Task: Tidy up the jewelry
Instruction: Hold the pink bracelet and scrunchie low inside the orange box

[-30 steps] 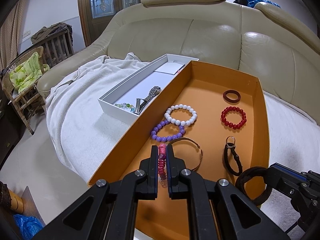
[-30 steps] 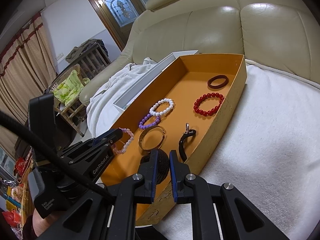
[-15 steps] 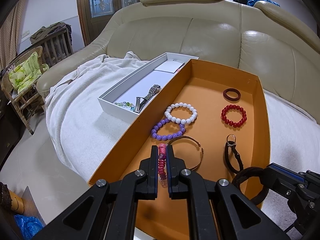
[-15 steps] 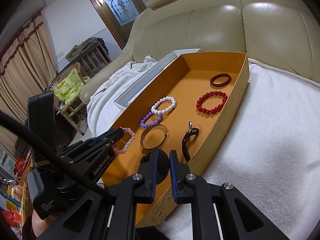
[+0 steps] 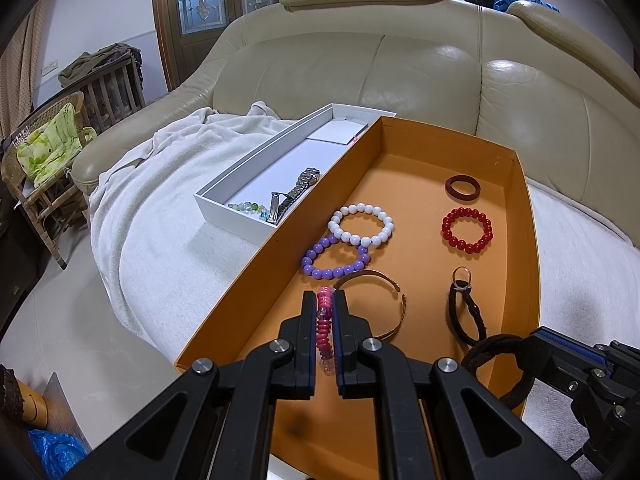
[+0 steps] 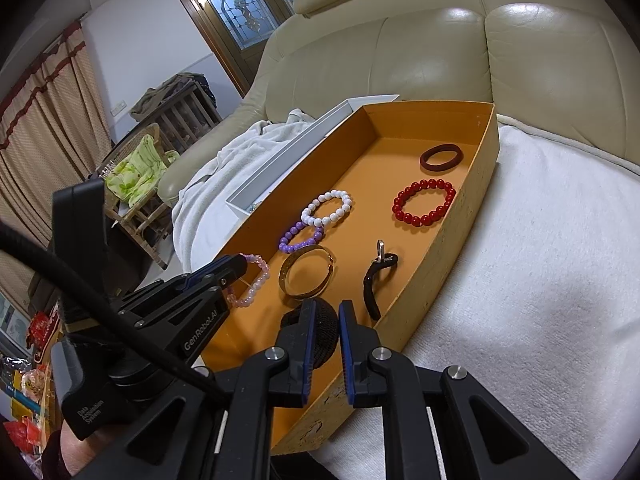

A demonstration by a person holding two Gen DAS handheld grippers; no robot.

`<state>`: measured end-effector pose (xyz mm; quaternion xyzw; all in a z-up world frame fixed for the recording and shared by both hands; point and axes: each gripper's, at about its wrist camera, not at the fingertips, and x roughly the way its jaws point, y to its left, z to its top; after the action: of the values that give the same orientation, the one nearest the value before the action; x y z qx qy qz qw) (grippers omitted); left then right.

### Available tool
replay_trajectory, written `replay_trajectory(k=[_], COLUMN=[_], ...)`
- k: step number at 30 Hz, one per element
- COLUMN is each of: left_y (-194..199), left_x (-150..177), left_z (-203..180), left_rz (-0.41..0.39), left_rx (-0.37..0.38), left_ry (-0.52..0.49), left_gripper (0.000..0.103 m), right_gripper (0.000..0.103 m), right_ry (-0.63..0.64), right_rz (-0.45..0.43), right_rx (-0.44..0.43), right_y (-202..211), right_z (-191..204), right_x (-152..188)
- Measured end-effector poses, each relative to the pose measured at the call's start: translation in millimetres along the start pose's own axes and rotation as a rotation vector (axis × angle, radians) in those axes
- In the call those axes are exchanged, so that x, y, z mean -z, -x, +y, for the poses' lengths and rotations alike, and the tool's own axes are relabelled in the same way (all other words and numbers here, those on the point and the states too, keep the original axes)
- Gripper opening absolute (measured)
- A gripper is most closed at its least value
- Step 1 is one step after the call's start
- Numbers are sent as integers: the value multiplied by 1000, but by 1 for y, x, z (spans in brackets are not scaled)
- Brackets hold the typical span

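Cream leather sofa (image 5: 420, 68), seat draped in a white towel (image 5: 168, 208); an orange cardboard tray (image 5: 520, 216) sits on it, with a white box (image 5: 240, 184) touching its left wall. Against the frames a second back, nothing differs: both grippers are in the same place and every piece lies where it did.

Left gripper (image 5: 325, 308): jaws nearly shut, pinching a pink bead bracelet (image 5: 323, 332) edge-on above the tray's near left corner. Right gripper (image 6: 325, 320): jaws narrow, clamped on a dark braided band (image 6: 320, 332) over the tray's near end.

On the tray floor:
- white bead bracelet (image 5: 360, 225), overlapping a purple bead bracelet (image 5: 334, 258)
- thin metal cuff (image 5: 376, 304), open-ended
- black cord loop (image 5: 466, 312) with a metal ring
- glossy red bead bracelet (image 5: 467, 230)
- smooth maroon ring (image 5: 462, 188), at the far end

The white box holds a steel watch (image 5: 298, 190) and small glass beads (image 5: 248, 207).
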<state>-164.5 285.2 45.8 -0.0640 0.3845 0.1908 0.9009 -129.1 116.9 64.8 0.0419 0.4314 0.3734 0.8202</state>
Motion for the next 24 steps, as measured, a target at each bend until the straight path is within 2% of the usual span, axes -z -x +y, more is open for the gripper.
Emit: replay_trajectory(k=[24], left_y=[-4], left_x=[1], left_z=[0], left_rz=[17], left_rx=[1], left_ry=[2], left_gripper=[7], right_gripper=[13], right_ry=[1], right_rz=[7], right_rx=[5], right_y=[-1], right_z=[1], right_x=[1])
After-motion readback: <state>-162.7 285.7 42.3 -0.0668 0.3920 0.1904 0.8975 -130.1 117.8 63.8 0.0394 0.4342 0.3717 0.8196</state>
